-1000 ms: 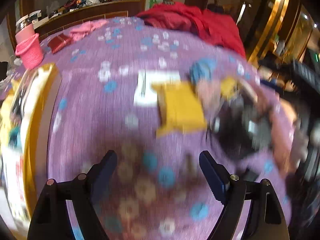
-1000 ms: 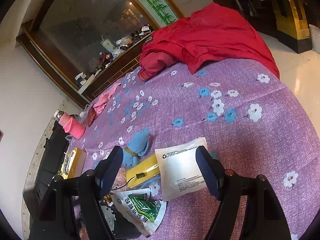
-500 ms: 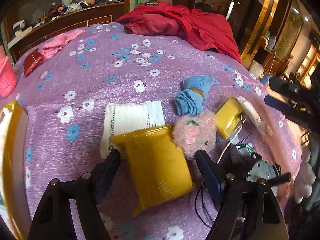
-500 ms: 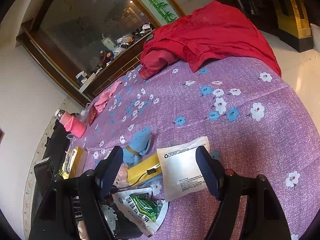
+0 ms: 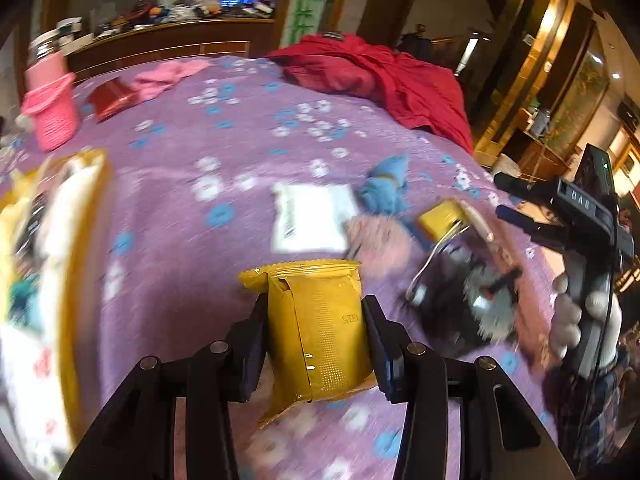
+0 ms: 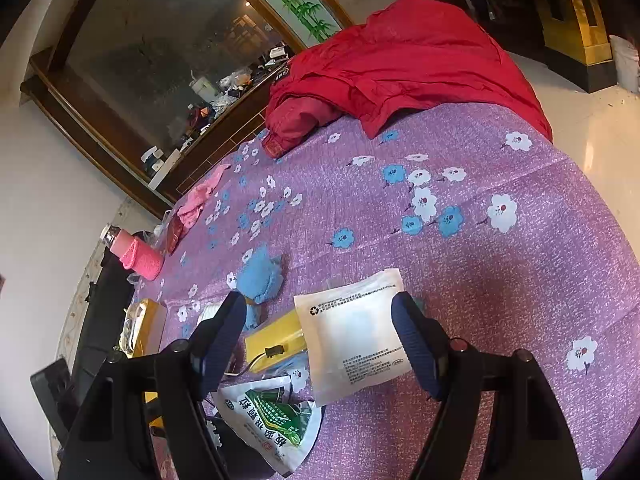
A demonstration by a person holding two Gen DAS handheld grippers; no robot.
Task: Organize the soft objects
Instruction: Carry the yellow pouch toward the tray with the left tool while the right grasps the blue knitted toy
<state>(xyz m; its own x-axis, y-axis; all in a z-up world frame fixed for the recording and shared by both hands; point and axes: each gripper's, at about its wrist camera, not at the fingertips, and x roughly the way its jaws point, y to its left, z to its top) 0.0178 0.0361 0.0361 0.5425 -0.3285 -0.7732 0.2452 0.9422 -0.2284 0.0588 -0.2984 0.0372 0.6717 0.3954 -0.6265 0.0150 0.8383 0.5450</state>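
My left gripper (image 5: 314, 320) is shut on a yellow foil packet (image 5: 320, 324) and holds it above the purple flowered cloth (image 5: 224, 168). Beyond it lie a white pouch (image 5: 310, 218), a pink fluffy toy (image 5: 378, 242), a blue plush (image 5: 386, 190) and a small yellow box (image 5: 438, 220). My right gripper (image 6: 320, 320) is open and empty, hovering over a white pouch (image 6: 354, 336), with the yellow box (image 6: 276, 340) and the blue plush (image 6: 260, 276) to its left. The right gripper also shows in the left wrist view (image 5: 520, 202).
A red jacket (image 6: 392, 68) lies at the far side. A pink bottle sleeve (image 5: 50, 114), a red wallet (image 5: 110, 98) and a pink cloth (image 5: 168, 76) sit far left. A yellow-rimmed box (image 5: 60, 240) is at left. A green-printed bag (image 6: 272, 416) and black cables (image 5: 464, 300) lie near.
My left gripper has closed on the yellow foil packet and lifted it off the cloth. My right gripper has hardly moved.
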